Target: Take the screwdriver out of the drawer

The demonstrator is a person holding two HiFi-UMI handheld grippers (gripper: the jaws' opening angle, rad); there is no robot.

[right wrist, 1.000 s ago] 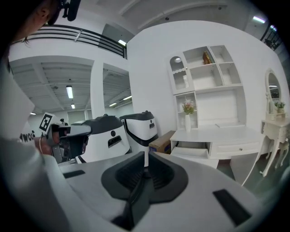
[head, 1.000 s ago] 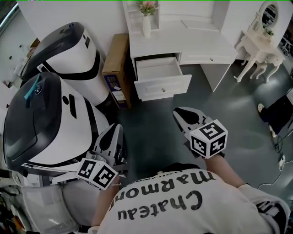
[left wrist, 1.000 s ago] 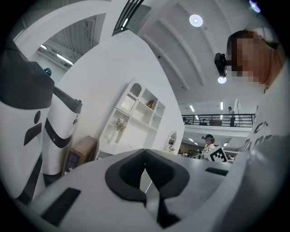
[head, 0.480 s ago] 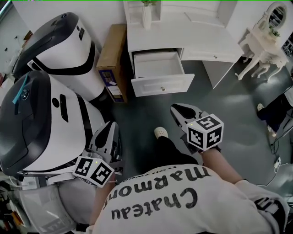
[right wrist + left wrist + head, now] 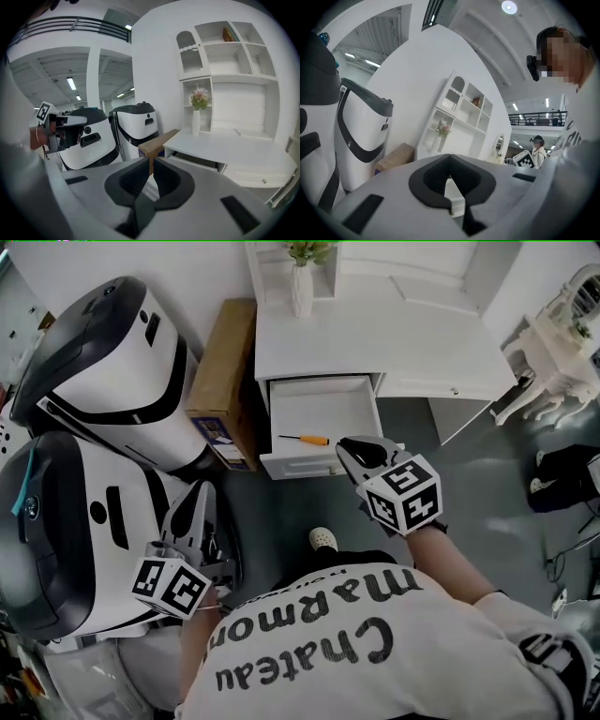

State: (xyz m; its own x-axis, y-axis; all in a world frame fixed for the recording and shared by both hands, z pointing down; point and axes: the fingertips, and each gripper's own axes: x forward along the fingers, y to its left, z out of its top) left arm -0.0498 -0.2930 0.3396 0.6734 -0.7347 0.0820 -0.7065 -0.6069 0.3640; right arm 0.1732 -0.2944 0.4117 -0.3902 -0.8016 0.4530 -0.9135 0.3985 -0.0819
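- Screwdriver (image 5: 305,439), orange handle, lies flat inside the open white drawer (image 5: 298,467), toward its near edge.
- Right gripper (image 5: 353,450): jaws closed, empty, tips over the drawer's near right corner, just right of the screwdriver.
- Left gripper (image 5: 200,495): jaws closed, empty, well left, beside a white machine (image 5: 103,512).
- Risk: reaching in with the jaws closed would shove the thin tool away or bump the drawer front.

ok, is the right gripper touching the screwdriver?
Apart. The head view shows white drawer floor between the screwdriver and the right gripper; the right gripper view shows shut jaws with nothing between them.
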